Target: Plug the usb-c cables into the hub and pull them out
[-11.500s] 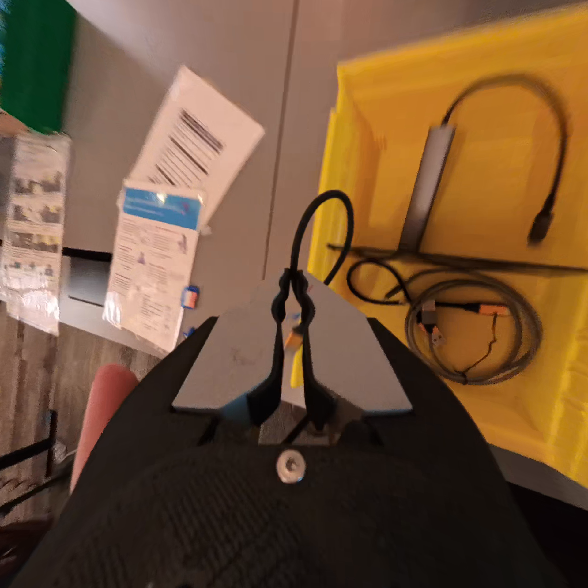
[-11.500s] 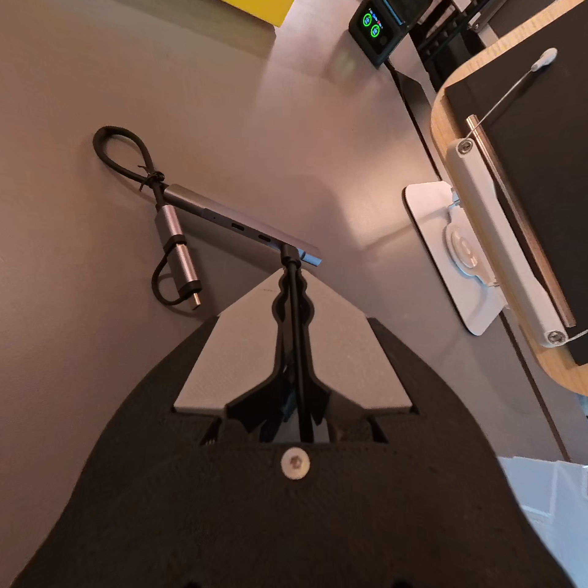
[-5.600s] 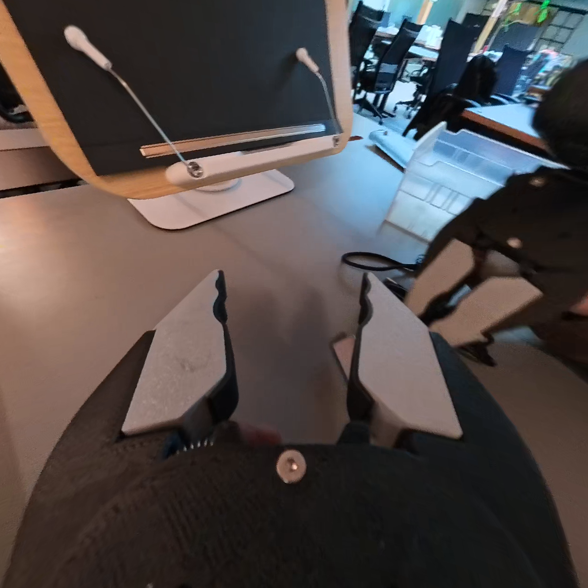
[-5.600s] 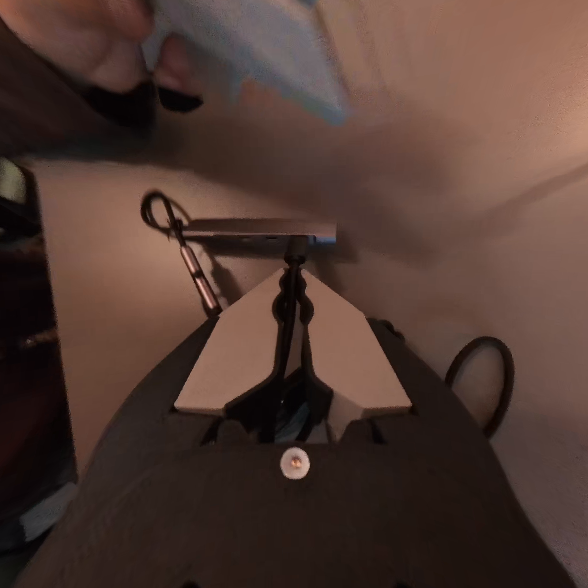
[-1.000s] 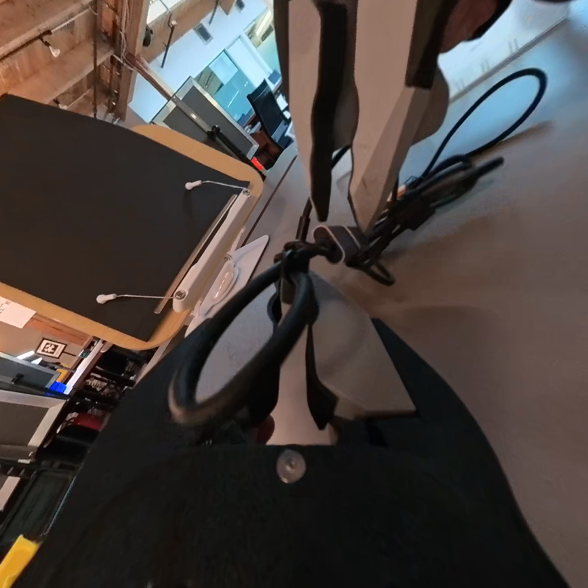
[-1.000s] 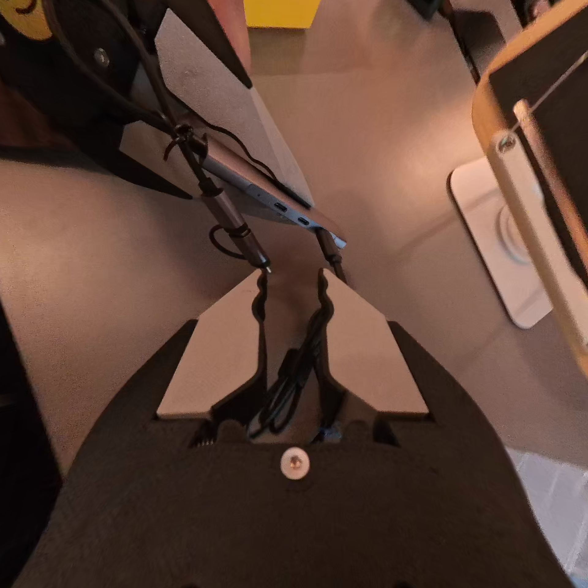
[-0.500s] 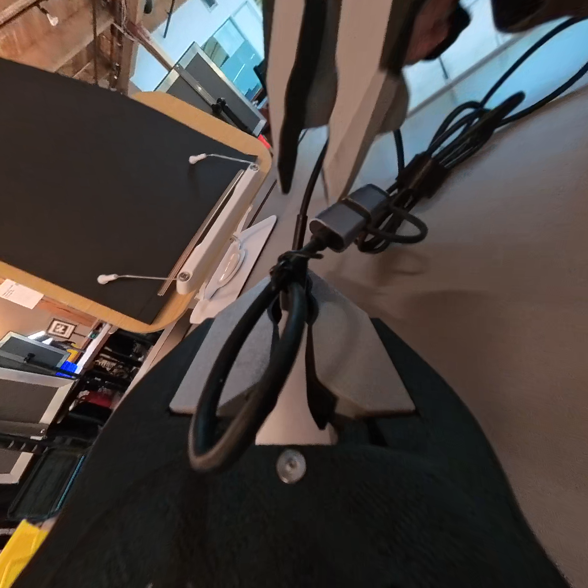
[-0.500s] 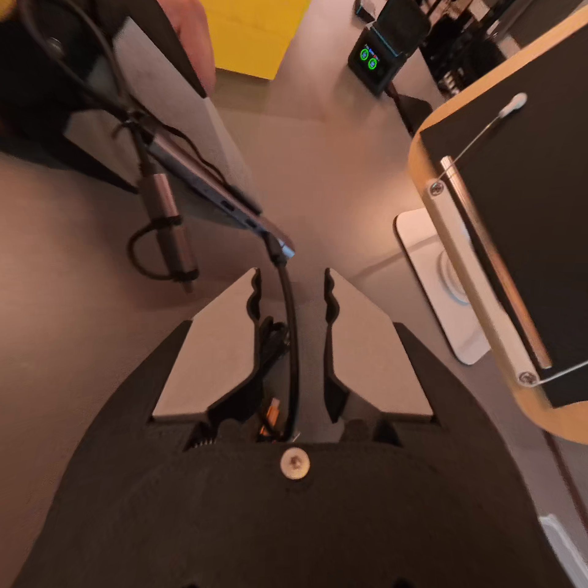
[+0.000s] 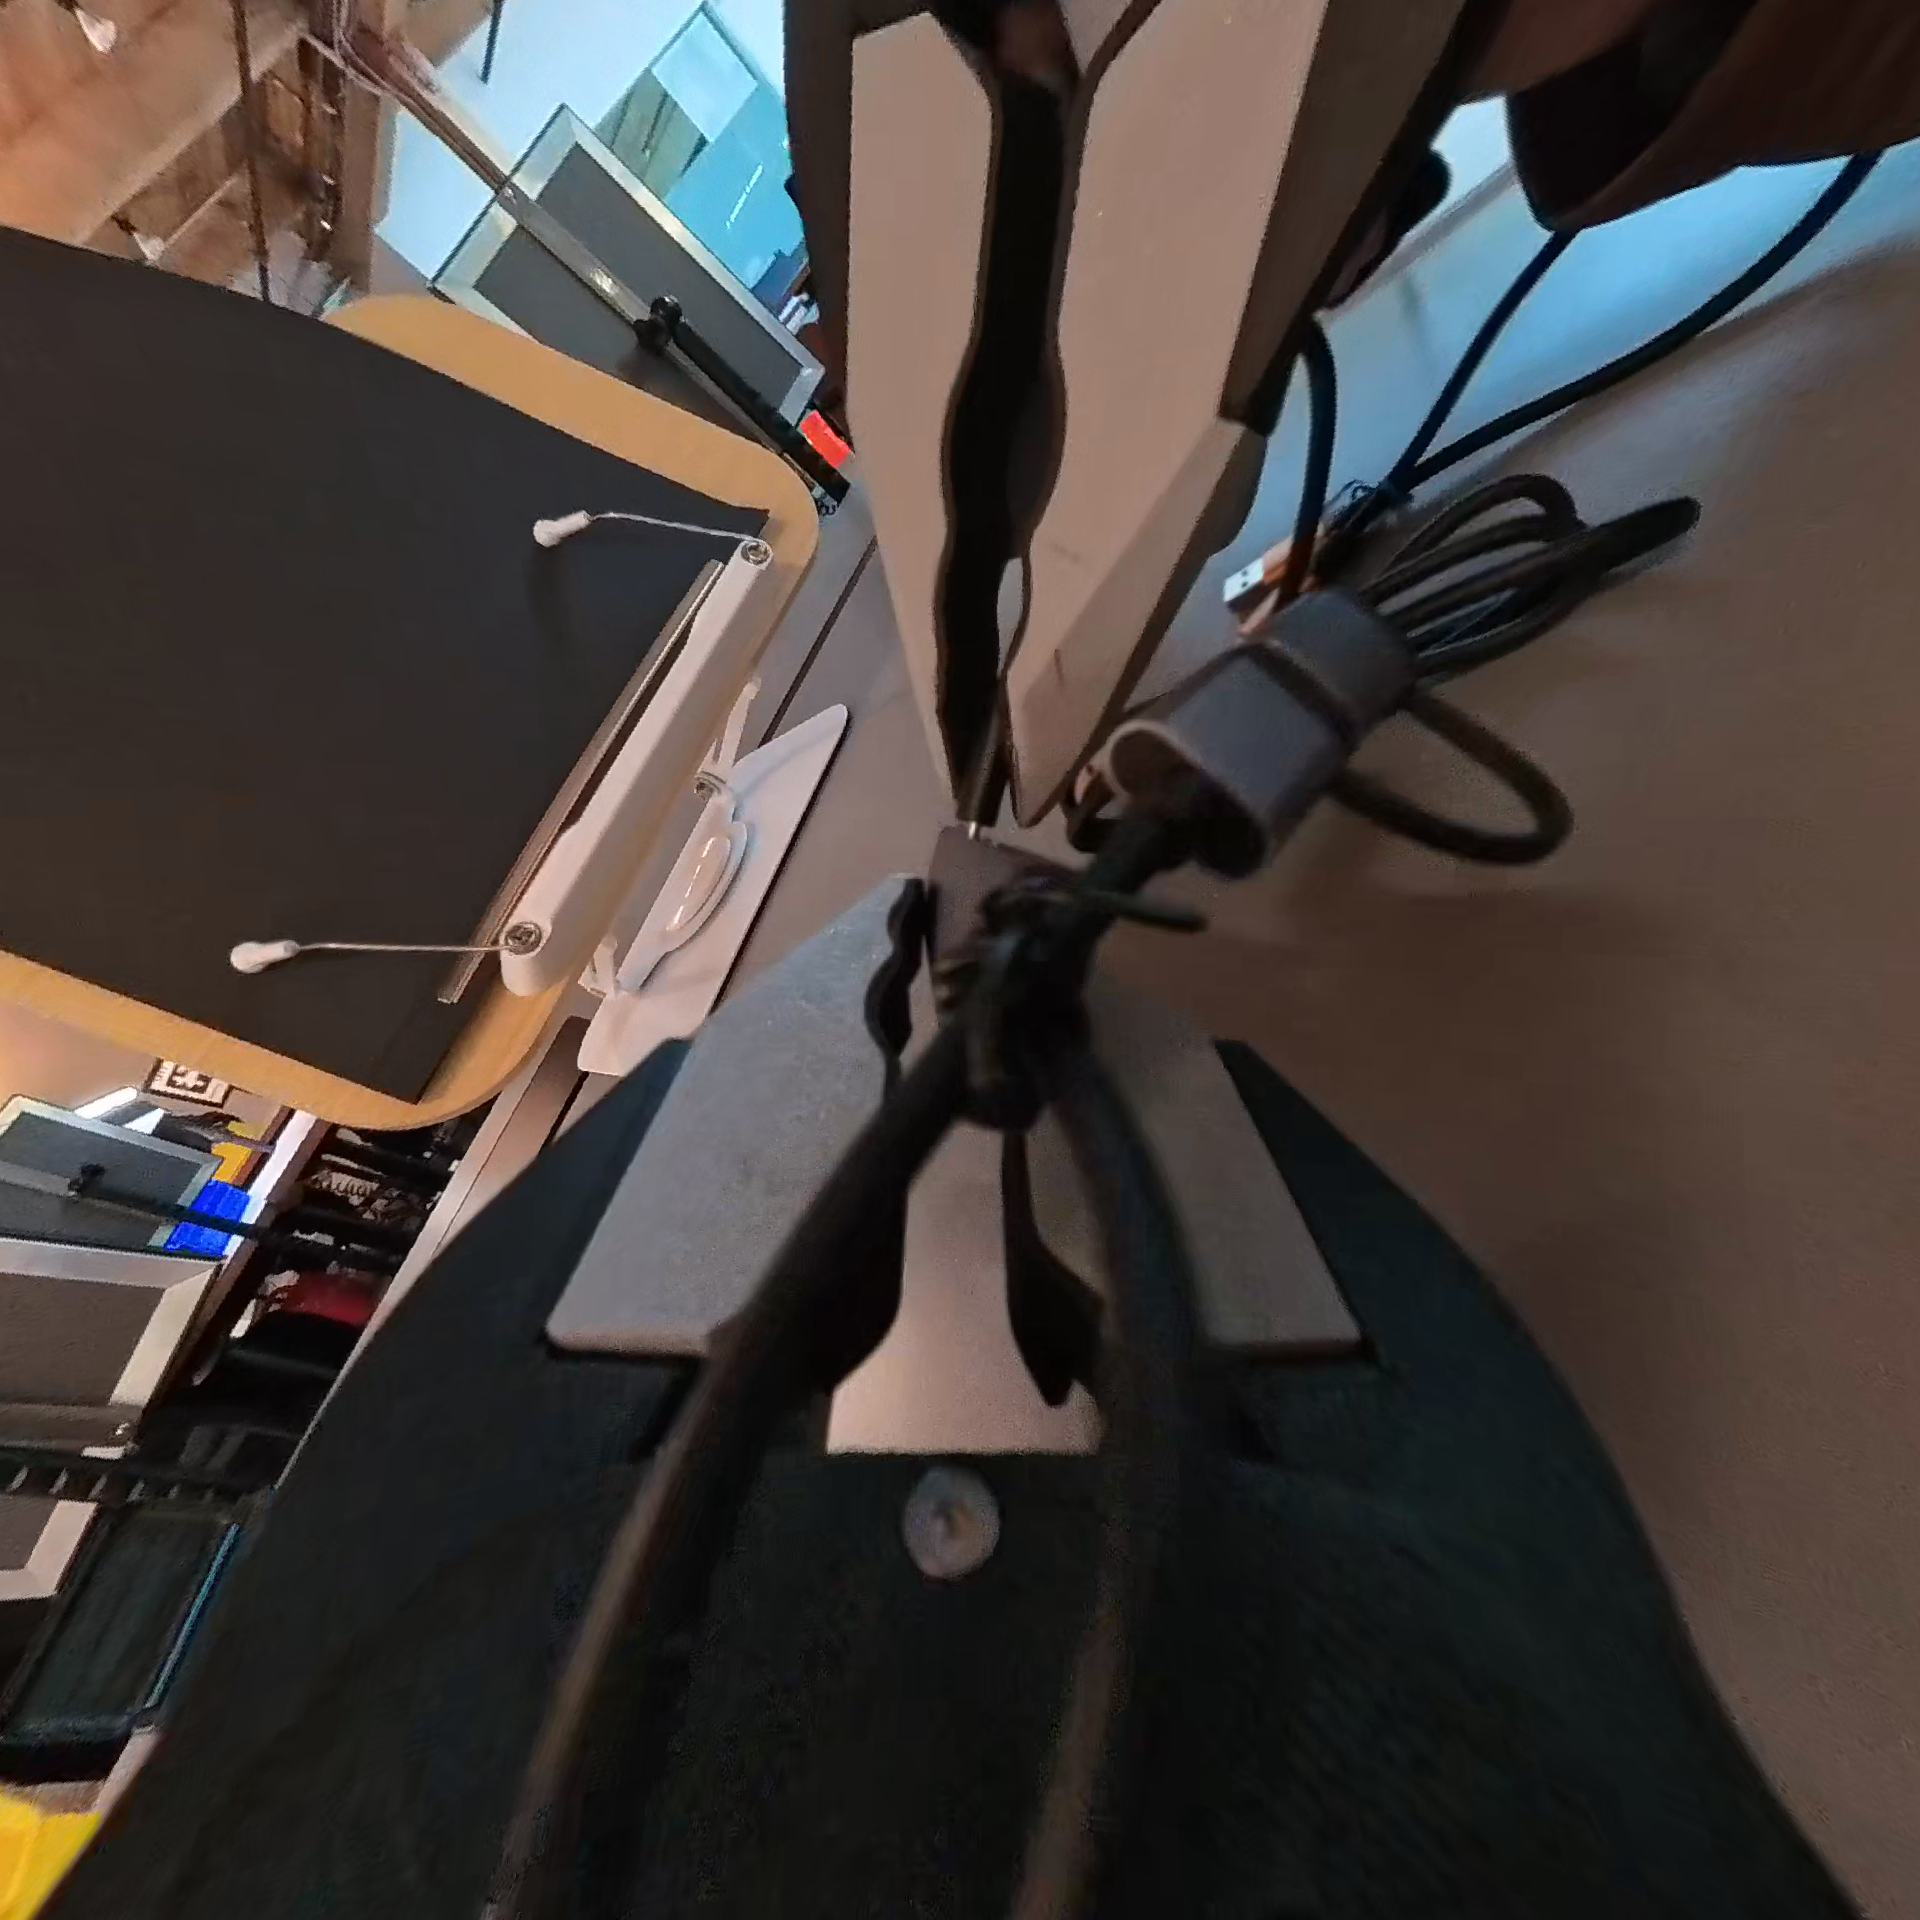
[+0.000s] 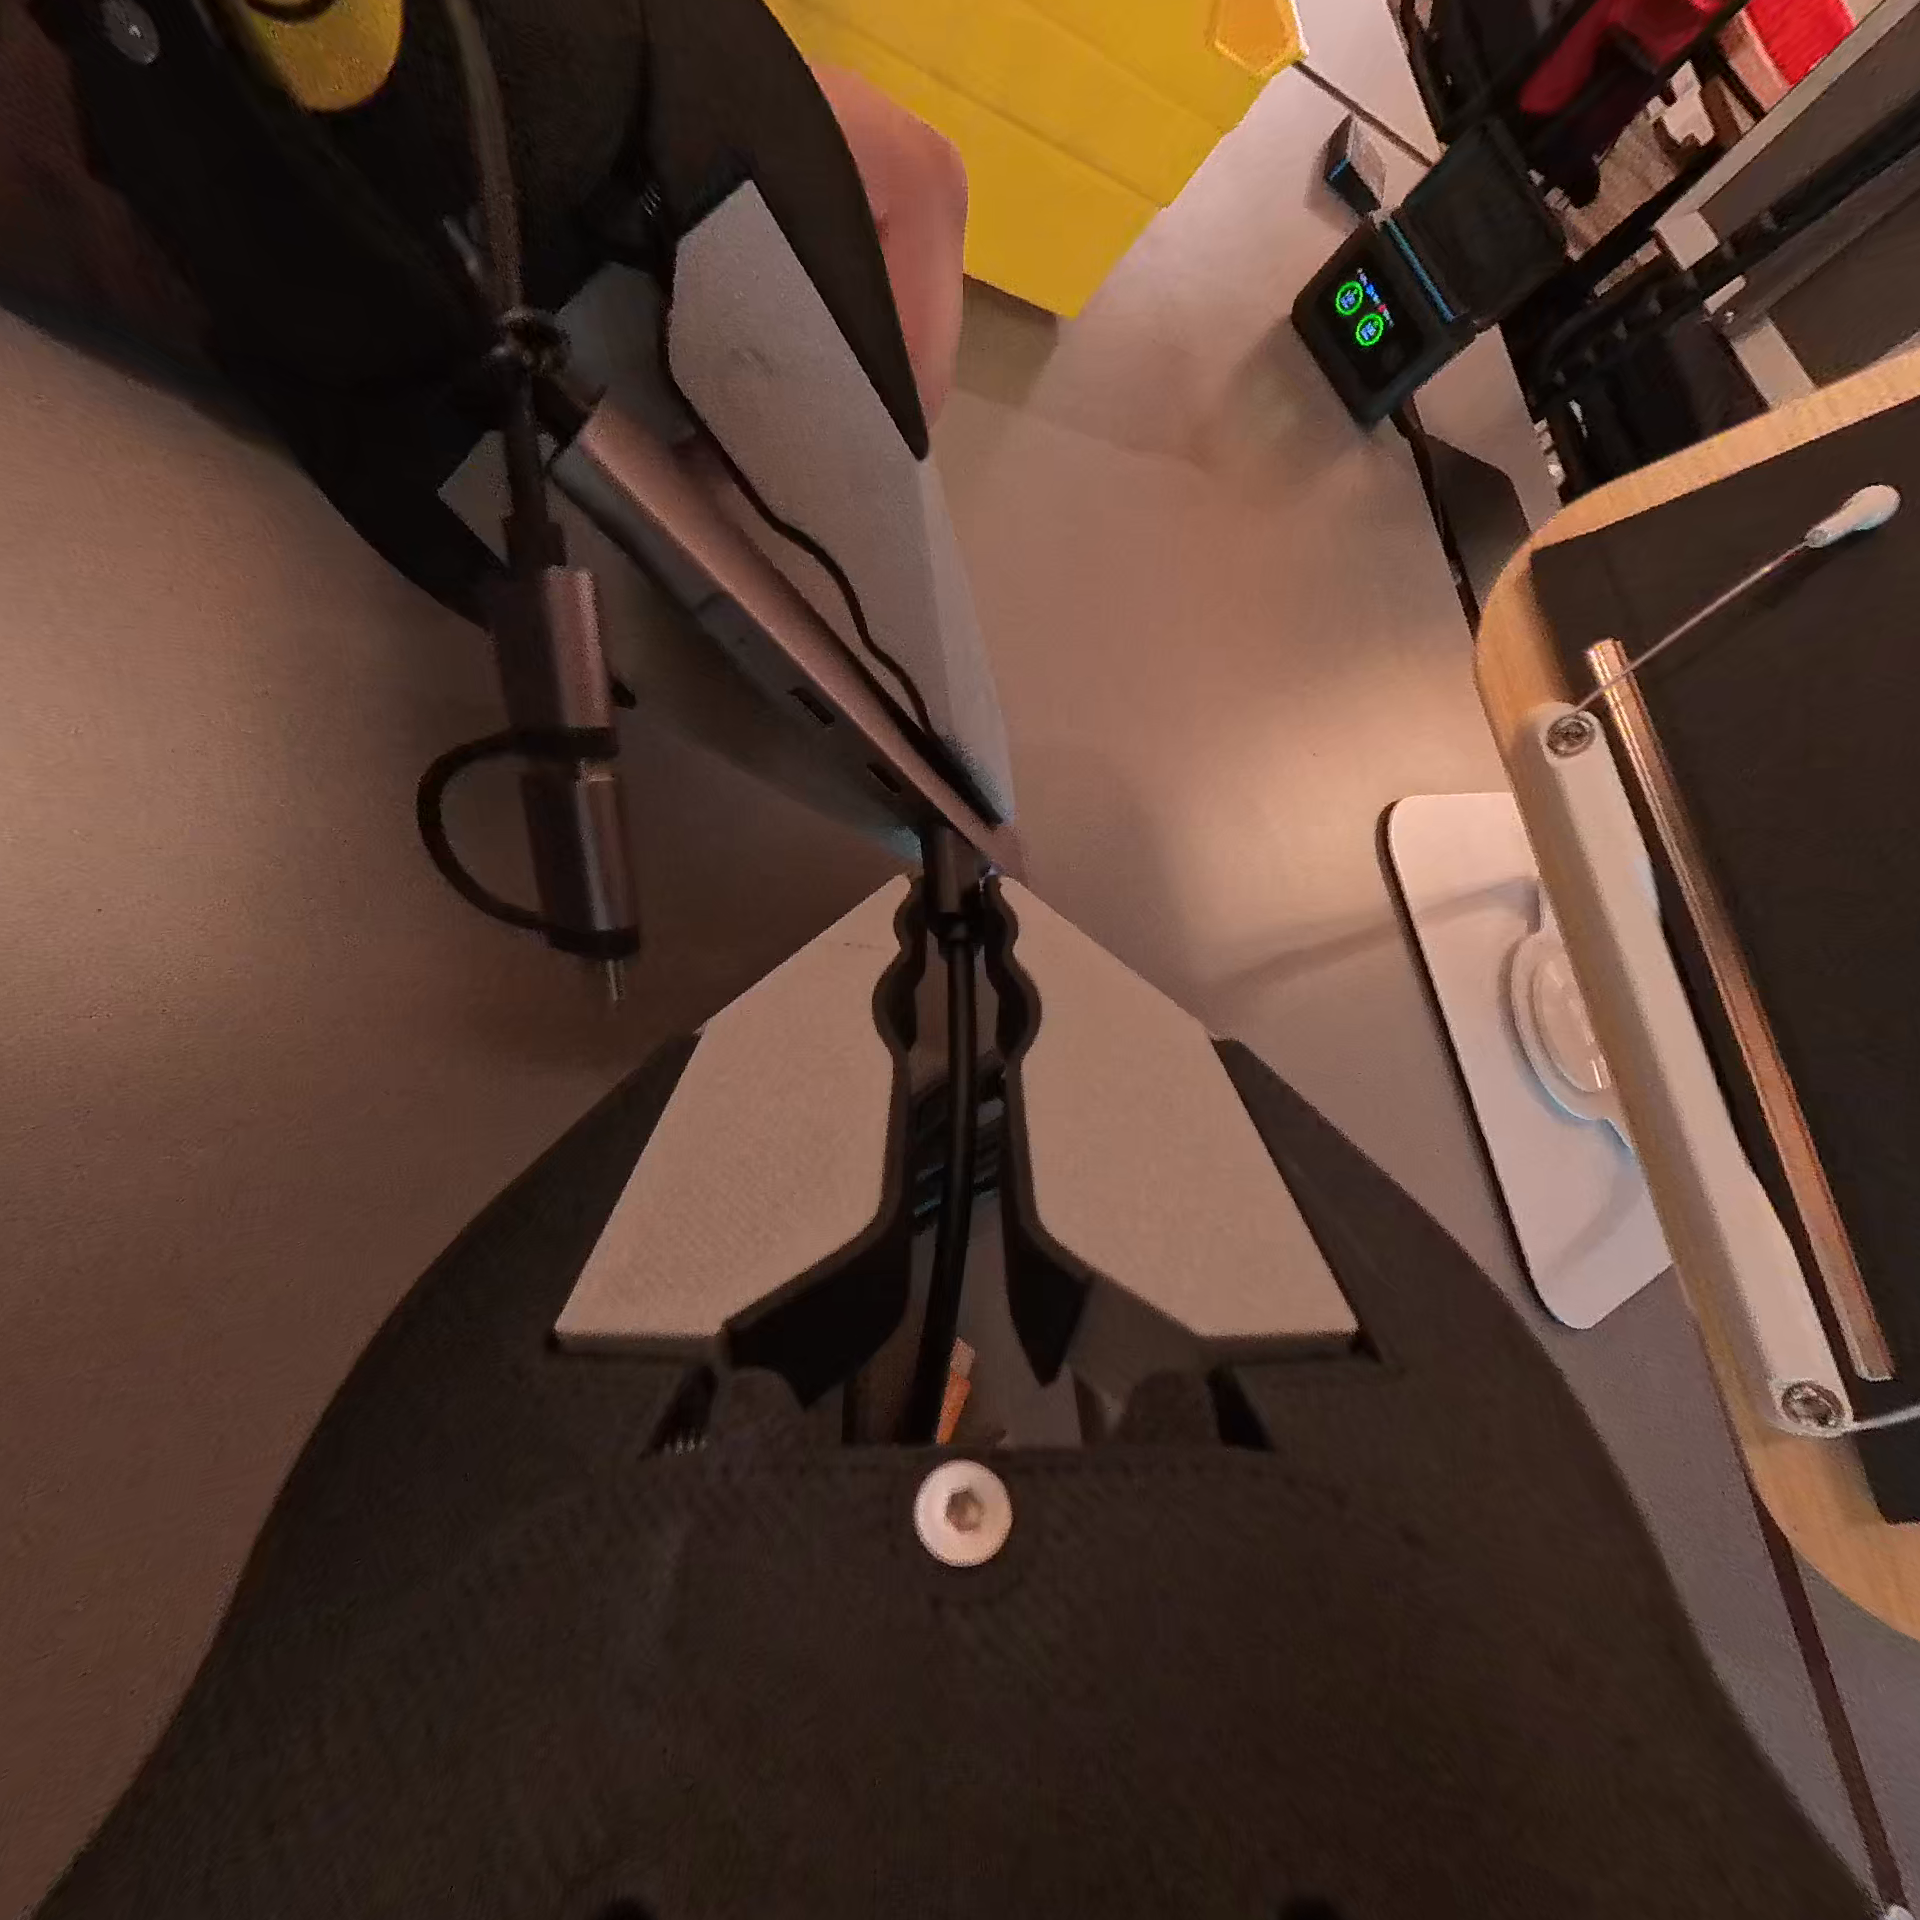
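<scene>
Fingers of my right gripper (image 10: 954,914) were clamped on the usb-c cable (image 10: 958,1049) just behind its plug, seated in the hub (image 10: 727,613), which my left gripper (image 9: 992,935) pinched to brace it for pulling. Below lay a grey table (image 10: 208,1039), a yellow bin (image 10: 1039,125) beyond.

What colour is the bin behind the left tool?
Bright yellow plastic bin; it shows best in the right wrist view.
</scene>
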`<state>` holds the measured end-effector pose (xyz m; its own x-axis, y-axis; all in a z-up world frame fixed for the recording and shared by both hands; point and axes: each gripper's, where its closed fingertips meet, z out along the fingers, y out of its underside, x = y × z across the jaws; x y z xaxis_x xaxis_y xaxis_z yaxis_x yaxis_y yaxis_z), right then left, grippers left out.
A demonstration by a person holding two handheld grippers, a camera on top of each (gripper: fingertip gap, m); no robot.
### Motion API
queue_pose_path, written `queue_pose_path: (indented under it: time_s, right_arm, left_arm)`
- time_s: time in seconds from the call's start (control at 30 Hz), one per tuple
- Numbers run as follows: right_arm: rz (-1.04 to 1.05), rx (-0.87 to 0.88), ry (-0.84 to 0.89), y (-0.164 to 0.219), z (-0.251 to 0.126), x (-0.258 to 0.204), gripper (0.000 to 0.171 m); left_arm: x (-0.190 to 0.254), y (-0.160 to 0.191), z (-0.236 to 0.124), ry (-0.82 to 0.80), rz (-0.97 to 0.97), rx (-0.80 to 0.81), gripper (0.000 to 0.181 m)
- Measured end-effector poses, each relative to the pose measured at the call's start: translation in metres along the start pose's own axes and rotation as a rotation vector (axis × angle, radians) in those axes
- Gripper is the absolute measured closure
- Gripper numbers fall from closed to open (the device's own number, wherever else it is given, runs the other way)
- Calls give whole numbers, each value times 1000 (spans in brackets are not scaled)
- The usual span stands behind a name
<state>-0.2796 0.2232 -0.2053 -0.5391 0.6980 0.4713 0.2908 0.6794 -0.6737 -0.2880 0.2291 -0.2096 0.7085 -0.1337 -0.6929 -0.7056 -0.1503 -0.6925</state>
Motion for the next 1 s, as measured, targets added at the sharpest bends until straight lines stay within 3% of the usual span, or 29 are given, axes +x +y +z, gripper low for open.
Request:
queue_pose_path:
  time_s: [0.5,0.57,0.7,0.8,1.0]
  right_arm:
    - [212,83,-64,-2,3,4,161]
    - [234,74,-29,2,0,12,151]
    - [344,89,79,15,-23,40,133]
    - [507,99,121,33,-46,46,139]
    - [639,-42,41,79,-76,8,137]
  left_arm:
    - [-6,1,-6,-7,29,-21,173]
    - [-6,8,-3,-18,48,-61,172]
    - [-11,16,0,-39,48,-93,173]
    - [-17,19,-2,-56,35,-89,173]
    - [-22,17,-4,-62,55,-55,173]
